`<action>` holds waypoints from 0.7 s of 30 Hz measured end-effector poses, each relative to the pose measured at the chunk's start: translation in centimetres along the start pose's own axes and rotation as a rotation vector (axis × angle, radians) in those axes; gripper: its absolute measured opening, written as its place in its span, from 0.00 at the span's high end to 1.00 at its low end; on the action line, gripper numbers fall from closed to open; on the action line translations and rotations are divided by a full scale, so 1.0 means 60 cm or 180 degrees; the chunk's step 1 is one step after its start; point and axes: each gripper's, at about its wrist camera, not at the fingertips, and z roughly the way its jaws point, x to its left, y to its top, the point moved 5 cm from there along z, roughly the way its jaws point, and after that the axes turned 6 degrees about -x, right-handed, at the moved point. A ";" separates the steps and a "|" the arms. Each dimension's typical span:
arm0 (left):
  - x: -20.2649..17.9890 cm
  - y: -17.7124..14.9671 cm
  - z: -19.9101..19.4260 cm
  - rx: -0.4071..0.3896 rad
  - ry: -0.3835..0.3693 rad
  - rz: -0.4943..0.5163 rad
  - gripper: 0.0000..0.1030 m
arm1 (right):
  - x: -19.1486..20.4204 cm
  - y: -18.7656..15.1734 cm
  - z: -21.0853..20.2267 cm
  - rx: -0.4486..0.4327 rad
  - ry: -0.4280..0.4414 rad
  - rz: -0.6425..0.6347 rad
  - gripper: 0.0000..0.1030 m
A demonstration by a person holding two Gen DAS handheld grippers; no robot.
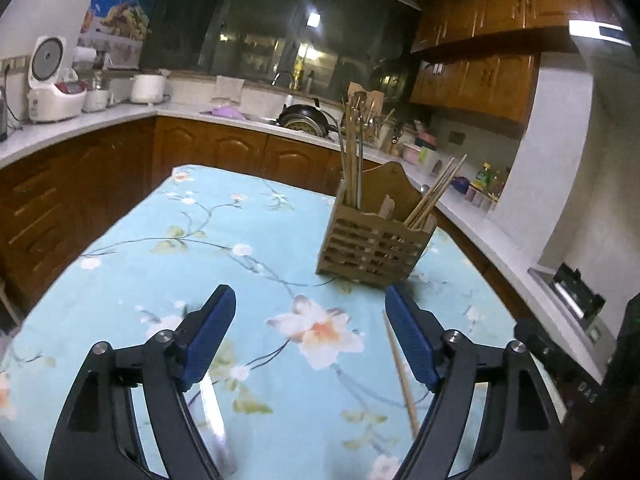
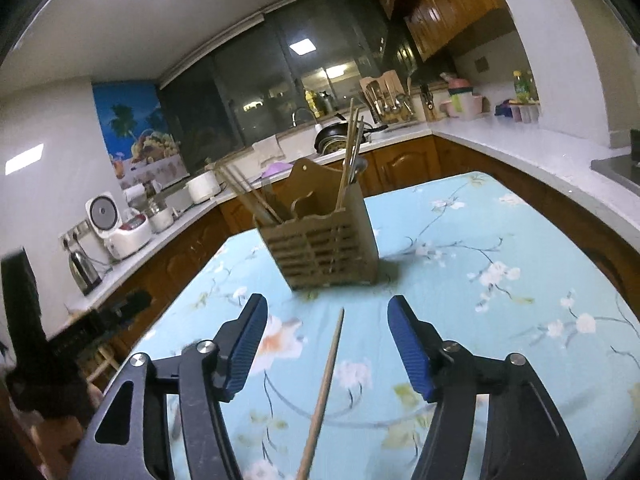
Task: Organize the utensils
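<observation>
A wooden chopstick (image 2: 324, 392) is lying flat on the table (image 2: 500, 320), on the blue flowery cloth, near the edge closest to the cameras. Its thin tip is pointing toward the wooden holder (image 2: 324, 252), which is standing upright farther in, toward the middle of the table and well apart from the stick. More chopsticks (image 1: 352, 152) are standing in the back part of the holder, and others (image 1: 434, 196) are leaning out of another part of it. The right gripper (image 2: 327, 344) is hanging just over the lone chopstick with its blue jaws spread wide, one on each side of the stick, and neither one is touching it. The left gripper (image 1: 310, 334) is hanging over the cloth with its jaws wide apart too, holding nothing. In the left wrist view the same chopstick is lying beside the right-hand blue pad. Behind the table a kitchen counter (image 1: 100, 116) is running along the wall, with a rice cooker (image 1: 50, 80) sitting on it.
</observation>
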 end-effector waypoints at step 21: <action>0.007 -0.045 -0.132 -0.0565 0.0301 0.0439 0.00 | 0.056 -0.018 -0.149 -0.0874 -0.0164 -0.0791 0.00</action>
